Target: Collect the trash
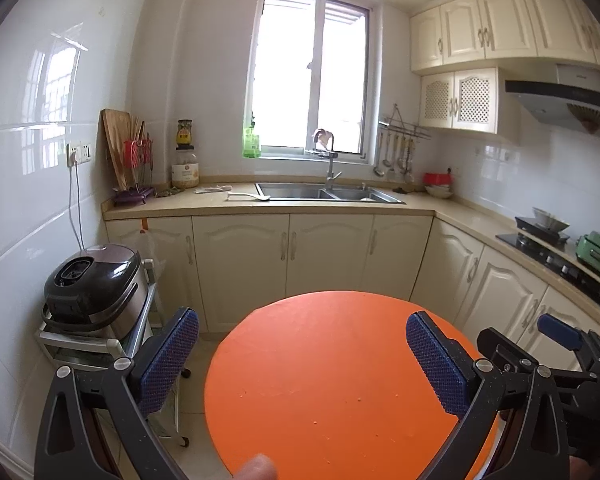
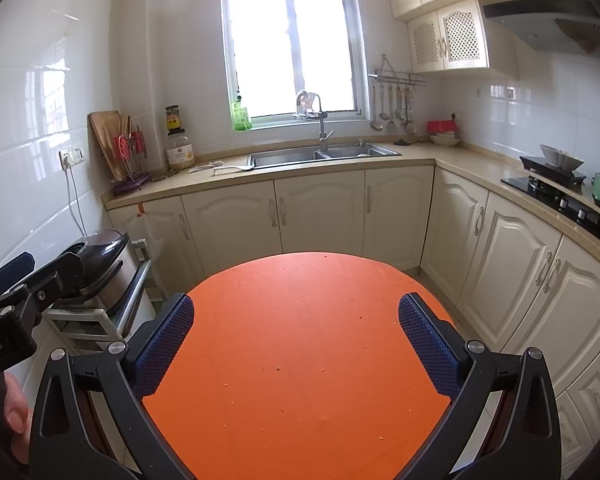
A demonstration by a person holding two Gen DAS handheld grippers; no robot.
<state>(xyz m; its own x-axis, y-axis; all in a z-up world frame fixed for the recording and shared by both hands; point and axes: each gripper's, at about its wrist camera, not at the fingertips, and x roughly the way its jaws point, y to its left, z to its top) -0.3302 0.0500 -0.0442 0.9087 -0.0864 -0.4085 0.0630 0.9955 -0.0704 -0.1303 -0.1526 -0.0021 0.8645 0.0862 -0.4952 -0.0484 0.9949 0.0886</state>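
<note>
- Your left gripper [image 1: 302, 354]: jaws spread wide, nothing between them, held over the round orange surface [image 1: 332, 368].
- Your right gripper [image 2: 296, 344]: jaws likewise spread and empty, over the same surface, just beside the left one.
- Trash: only small crumbs [image 2: 278, 368] are visible, scattered on the orange top between and ahead of your right jaws.
- Beyond: rice cooker [image 1: 96, 284] on a rack to the left; sink [image 2: 324, 154] under the window.
</note>
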